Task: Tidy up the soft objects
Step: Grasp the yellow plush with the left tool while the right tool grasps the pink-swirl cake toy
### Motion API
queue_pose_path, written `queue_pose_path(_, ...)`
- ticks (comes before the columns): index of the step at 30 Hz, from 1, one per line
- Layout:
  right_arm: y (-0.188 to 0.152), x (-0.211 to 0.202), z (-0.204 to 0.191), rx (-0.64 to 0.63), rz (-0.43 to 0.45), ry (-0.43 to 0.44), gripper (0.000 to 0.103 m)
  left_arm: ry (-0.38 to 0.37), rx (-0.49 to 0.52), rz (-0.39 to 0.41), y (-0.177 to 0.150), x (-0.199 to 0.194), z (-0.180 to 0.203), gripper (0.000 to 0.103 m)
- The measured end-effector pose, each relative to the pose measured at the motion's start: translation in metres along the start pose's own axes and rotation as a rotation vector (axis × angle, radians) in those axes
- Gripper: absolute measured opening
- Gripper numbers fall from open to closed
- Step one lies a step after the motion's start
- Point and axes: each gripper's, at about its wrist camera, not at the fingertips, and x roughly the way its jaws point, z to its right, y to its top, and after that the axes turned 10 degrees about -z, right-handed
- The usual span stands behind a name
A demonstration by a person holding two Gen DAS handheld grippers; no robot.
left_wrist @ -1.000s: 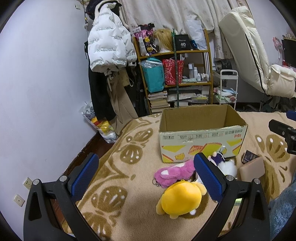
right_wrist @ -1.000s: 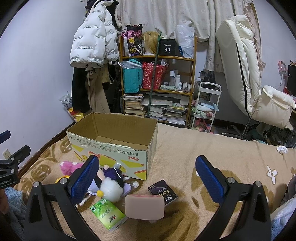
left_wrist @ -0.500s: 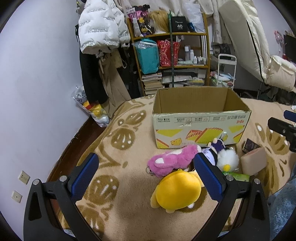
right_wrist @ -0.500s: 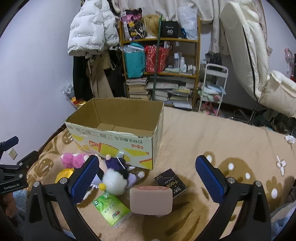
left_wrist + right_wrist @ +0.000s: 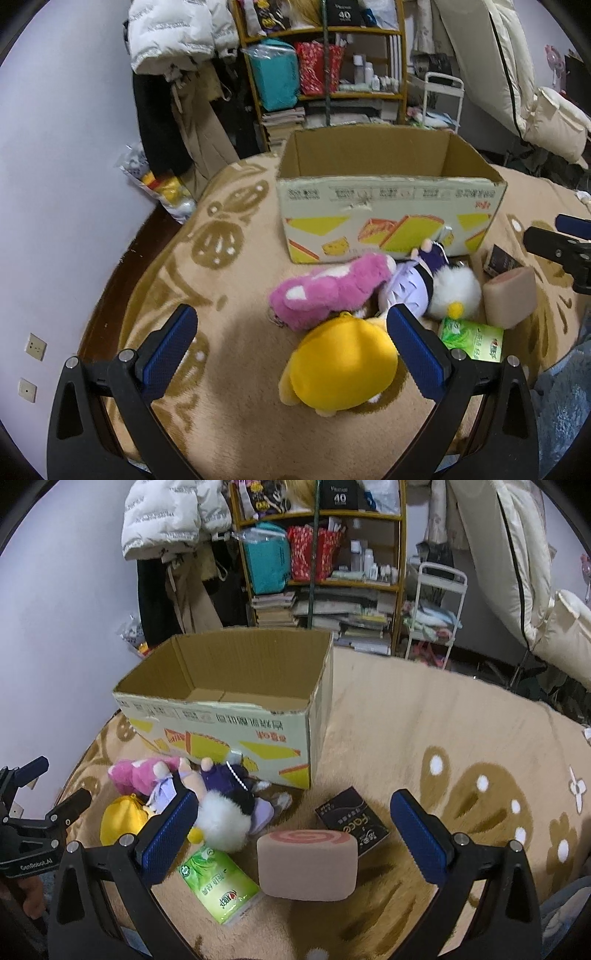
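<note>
An open cardboard box [image 5: 388,206] [image 5: 229,716] stands empty on the beige blanket. In front of it lie a pink plush [image 5: 328,291] [image 5: 138,775], a yellow plush [image 5: 341,369] [image 5: 120,821], a purple-and-white doll [image 5: 436,284] [image 5: 229,805], a roll-cake cushion [image 5: 511,297] [image 5: 308,864] and a green tissue pack [image 5: 472,339] [image 5: 218,886]. My left gripper [image 5: 293,349] hangs open just above the yellow plush, holding nothing. My right gripper [image 5: 295,830] is open above the cushion.
A black "Face" booklet [image 5: 352,821] lies beside the cushion. A loaded shelf [image 5: 325,70], a hanging white jacket [image 5: 173,33] and a white cart [image 5: 436,609] stand behind the bed. The blanket [image 5: 443,720] right of the box is bare. The bed edge drops off at the left.
Both grippers have come lower and closer to the toys and tilted downward; the yellow plush now lies between the left fingers' line and the cushion sits nearer the right fingers. Nothing was grasped.
</note>
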Motion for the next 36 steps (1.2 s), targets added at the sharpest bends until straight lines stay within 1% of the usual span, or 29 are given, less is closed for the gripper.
queue_pose_path(3, -0.001, 0.009, 0.001, -0.005, -0.035, 0.011, 0.103, -0.004, 0.03, -0.013, -0.002, 0.006, 0.007, 0.101)
queue_pose_path(9, -0.004, 0.026, -0.003, -0.035, -0.112, -0.005, 0.103, -0.024, 0.08, -0.064, -0.006, 0.02, 0.017, 0.101)
queue_pose_path(13, -0.006, 0.038, -0.003, -0.041, -0.164, -0.016, 0.103, -0.032, 0.093, -0.095, -0.007, 0.029, 0.021, 0.101)
queue_pose_path(23, -0.006, 0.068, 0.003, -0.023, -0.298, -0.024, 0.103, -0.012, 0.156, -0.168, -0.012, 0.053, 0.031, 0.101)
queue_pose_path(30, -0.008, 0.084, 0.006, -0.033, -0.346, -0.028, 0.103, -0.03, 0.184, -0.22, -0.016, 0.068, 0.036, 0.101)
queue_pose_path(35, -0.01, 0.086, 0.004, -0.04, -0.349, -0.024, 0.103, -0.031, 0.208, -0.231, -0.019, 0.074, 0.042, 0.101)
queue_pose_path(36, -0.011, 0.087, 0.003, -0.043, -0.353, -0.025, 0.099, -0.033, 0.21, -0.228, -0.02, 0.074, 0.043, 0.101)
